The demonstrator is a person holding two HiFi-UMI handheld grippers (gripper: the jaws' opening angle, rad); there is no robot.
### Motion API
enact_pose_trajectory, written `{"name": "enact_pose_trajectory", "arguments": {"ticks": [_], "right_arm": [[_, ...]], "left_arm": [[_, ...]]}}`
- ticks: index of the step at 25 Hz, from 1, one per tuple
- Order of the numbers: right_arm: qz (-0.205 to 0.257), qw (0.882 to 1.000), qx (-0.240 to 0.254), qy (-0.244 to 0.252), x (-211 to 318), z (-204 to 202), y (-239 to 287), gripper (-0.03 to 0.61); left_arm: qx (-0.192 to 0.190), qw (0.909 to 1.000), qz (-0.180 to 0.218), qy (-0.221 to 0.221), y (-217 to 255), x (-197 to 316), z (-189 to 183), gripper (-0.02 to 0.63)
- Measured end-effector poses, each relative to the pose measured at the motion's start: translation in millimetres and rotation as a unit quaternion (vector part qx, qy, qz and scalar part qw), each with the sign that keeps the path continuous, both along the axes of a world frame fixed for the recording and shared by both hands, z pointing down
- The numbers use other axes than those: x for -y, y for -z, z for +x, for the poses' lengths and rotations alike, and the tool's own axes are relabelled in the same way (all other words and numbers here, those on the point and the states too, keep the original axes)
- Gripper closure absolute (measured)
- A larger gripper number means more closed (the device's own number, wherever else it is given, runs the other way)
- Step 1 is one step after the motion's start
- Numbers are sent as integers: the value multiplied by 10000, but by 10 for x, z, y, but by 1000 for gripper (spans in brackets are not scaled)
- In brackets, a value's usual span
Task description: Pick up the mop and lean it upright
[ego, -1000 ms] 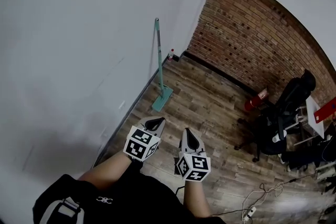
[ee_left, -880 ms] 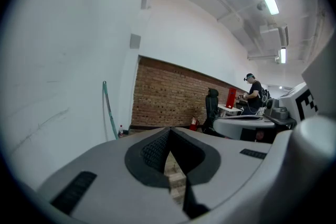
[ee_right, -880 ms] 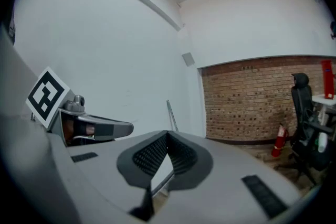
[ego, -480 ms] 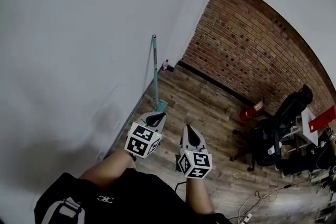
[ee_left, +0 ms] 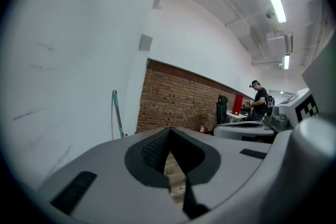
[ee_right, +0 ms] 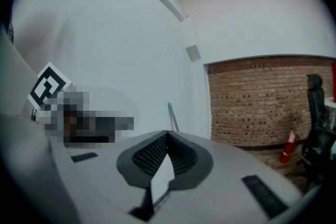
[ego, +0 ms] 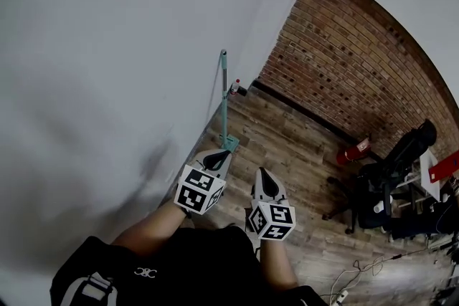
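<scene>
Leaning, seemingly against the wall [ego: 107, 46]: mop [ego: 224, 100]

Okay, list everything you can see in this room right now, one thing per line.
mop: one, teal, upright against the white wall, head on the floor
white wall: one, left
brick wall: one, red-brown, far side
floor: wood planks
bottle: one, small, red cap, on the floor in the corner
fire extinguisher: one, red, at the brick wall's foot
office chair: one, black, right
cables: several, floor, lower right
bystander: one, dark clothes, far end
left gripper: grey, shut, empty
right gripper: grey, shut, empty
</scene>
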State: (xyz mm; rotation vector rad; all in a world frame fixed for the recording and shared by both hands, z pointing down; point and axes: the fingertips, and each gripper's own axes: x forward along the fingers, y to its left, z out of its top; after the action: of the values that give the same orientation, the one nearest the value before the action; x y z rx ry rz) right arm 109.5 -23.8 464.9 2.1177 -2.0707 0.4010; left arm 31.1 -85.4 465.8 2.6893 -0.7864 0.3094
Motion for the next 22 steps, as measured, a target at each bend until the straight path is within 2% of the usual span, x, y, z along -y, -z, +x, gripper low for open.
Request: {"name": "enact_pose_trajectory", "arguments": {"ticks": [10,18,22], "right_arm": [[10,9996,28,283,307,-20,-94,565],[18,9984,239,514,869,312,-187,565],[73,9974,355,617,1250,581,-179,565]], "left_arm": [[62,9994,-65,327,-150,258,-119,618],[227,9979,-86,601,-206,736,130,618],[352,9971,-130,662,-264,1051,401,618]]}}
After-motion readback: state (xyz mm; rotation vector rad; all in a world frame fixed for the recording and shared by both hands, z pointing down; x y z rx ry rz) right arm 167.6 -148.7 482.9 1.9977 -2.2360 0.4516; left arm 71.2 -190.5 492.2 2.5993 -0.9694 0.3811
